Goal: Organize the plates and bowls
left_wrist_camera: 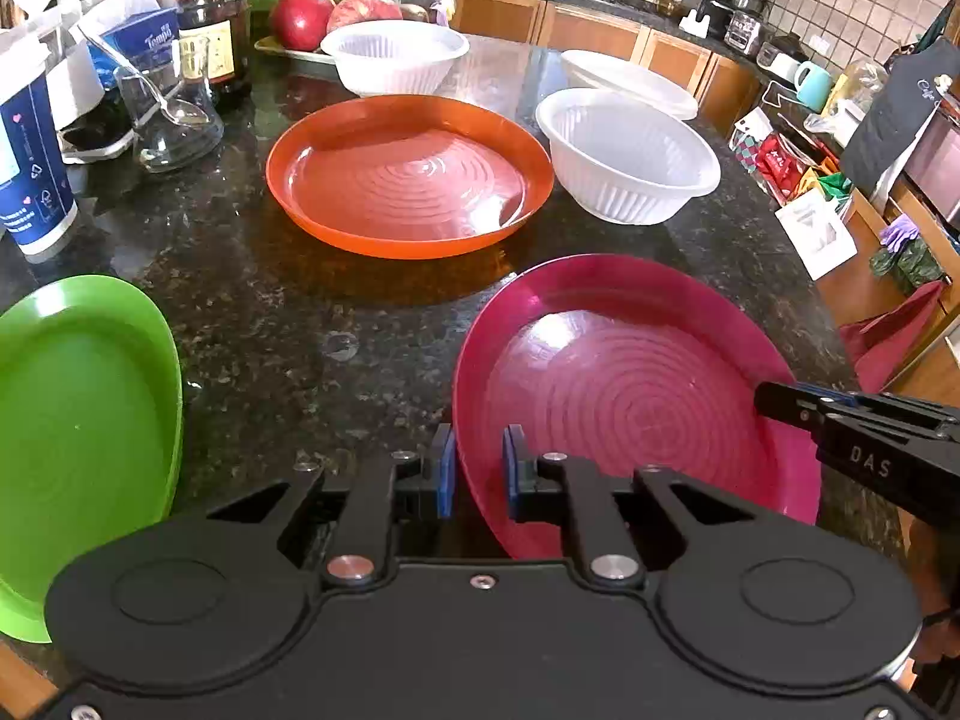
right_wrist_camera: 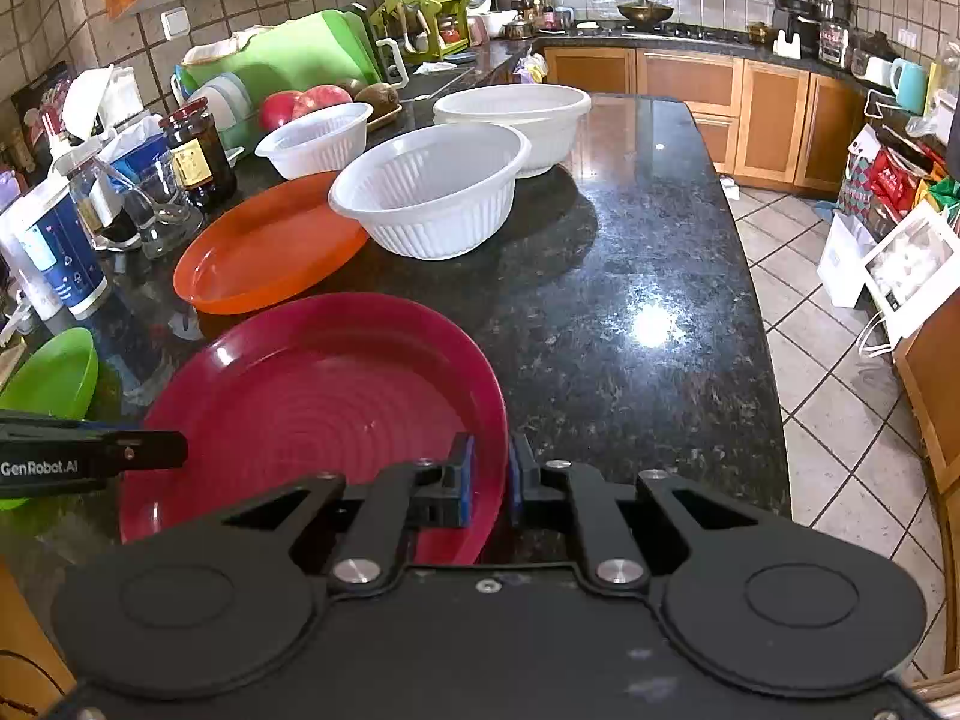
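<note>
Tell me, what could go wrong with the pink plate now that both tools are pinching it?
1. The left tool and right tool each grip only the thin rim of the pink plate, on opposite sides. If one lifts faster, the plate could tilt or slip out.
2. The orange plate and a white bowl sit just beyond it, so a careless swing might knock them.
3. The granite counter ends close by on the right; a dropped plate could fall off.

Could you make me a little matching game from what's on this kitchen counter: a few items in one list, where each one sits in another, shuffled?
Things:
1. magenta plate
2. orange plate
3. green plate
4. dark jar

Places:
A. far left, among the clutter
B. near left edge of the counter
C. middle, beside a white ribbed bowl
D. rim clamped by left gripper and right gripper

Pairs: 1-D, 2-C, 3-B, 4-A
</note>
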Demonstrator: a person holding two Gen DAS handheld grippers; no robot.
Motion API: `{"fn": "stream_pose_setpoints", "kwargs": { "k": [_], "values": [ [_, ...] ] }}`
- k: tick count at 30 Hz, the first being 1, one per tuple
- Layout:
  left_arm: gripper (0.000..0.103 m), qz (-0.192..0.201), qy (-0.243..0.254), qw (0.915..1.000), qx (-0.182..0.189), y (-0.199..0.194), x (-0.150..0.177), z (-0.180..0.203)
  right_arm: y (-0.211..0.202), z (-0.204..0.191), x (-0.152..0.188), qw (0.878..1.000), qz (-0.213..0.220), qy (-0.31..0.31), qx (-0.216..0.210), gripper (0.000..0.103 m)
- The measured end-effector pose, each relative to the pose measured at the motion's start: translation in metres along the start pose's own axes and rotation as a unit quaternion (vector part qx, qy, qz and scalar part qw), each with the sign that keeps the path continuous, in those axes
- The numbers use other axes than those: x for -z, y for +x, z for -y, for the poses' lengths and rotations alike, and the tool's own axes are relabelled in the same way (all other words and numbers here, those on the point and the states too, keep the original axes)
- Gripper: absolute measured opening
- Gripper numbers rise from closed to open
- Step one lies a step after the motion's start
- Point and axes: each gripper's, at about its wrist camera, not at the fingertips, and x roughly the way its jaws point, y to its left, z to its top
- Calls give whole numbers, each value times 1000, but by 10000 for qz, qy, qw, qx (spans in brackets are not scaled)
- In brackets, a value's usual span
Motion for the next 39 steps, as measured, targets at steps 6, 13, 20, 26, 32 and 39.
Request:
{"fn": "stream_pose_setpoints", "kwargs": {
  "k": [6,13,20,26,32,39],
  "values": [
    [20,44,-23,10000,-3,-5,2,-2,-4,-1,1,10000,22,3,-35,11],
    [20,163,-11,9999,8,-15,4,-5,-8,-5,1,10000,80,-16,-54,11],
    [20,275,91,9996,69,-25,2,-12,-15,-16,0,9998,188,29,9,11],
    [20,344,226,9990,184,-37,1,-32,-23,-40,-1,9994,302,104,125,11],
    [20,443,234,9986,158,-53,1,-62,-27,-75,-4,9993,342,93,100,11],
    [20,533,178,9984,41,-74,7,-106,-27,-125,-4,9994,335,19,-78,11]
  ]
}}
